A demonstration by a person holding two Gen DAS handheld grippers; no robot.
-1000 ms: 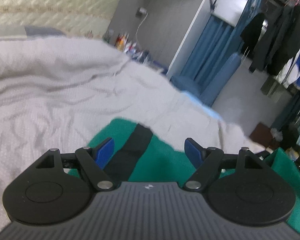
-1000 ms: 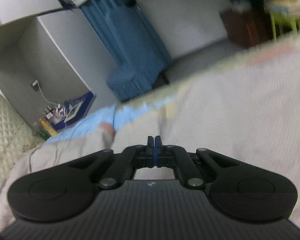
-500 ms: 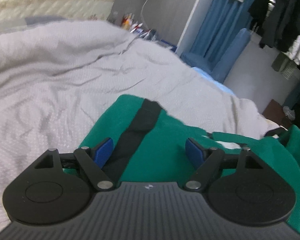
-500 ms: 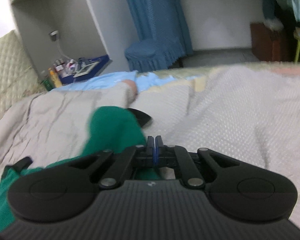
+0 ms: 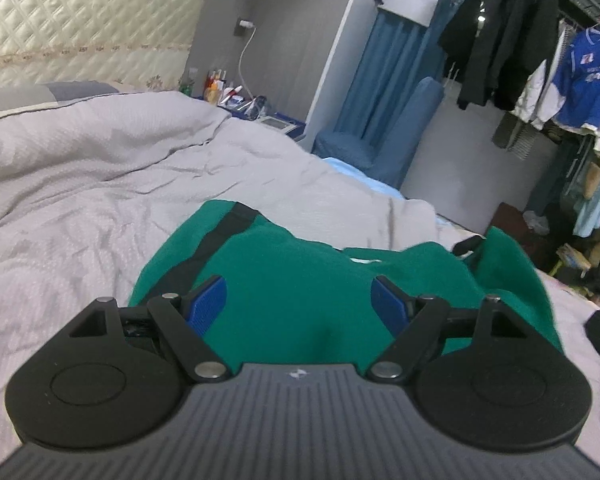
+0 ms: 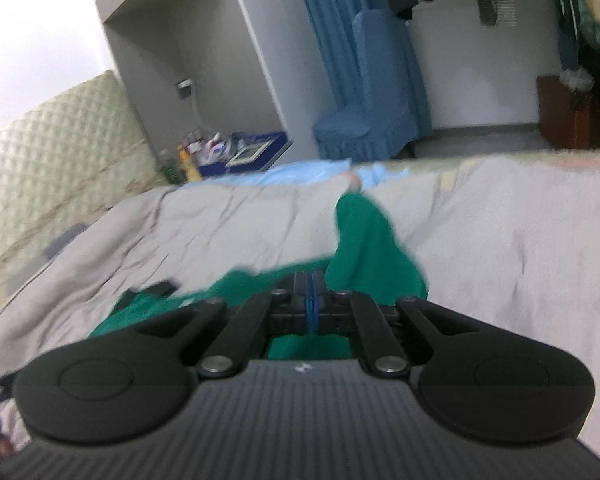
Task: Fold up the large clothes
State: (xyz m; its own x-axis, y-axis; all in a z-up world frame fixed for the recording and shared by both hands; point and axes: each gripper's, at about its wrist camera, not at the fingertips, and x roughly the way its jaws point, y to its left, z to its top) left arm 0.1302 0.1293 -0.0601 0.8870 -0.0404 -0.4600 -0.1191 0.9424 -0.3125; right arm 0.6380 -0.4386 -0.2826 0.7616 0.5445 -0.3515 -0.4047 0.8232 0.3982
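Note:
A green garment (image 5: 292, 276) with a black stripe (image 5: 216, 240) lies bunched on the grey bedspread (image 5: 80, 208). My left gripper (image 5: 298, 306) is open, its blue pads on either side of the green cloth, low over it. In the right wrist view the same green garment (image 6: 368, 240) stretches away from my right gripper (image 6: 310, 300), whose blue pads are pressed together with green cloth just below them; whether cloth is pinched between them I cannot tell.
A blue-covered chair (image 5: 384, 136) and a cluttered bedside shelf (image 5: 240, 96) stand past the bed's far edge. Hanging clothes (image 5: 540, 52) fill the right. A quilted headboard (image 5: 80, 20) is at the left. Light blue sheet (image 6: 300, 170) shows at the bed edge.
The left gripper has moved forward over the green garment, which now fills the space between its fingers. The right view has swung down so the garment comes into sight; its jaws stay shut.

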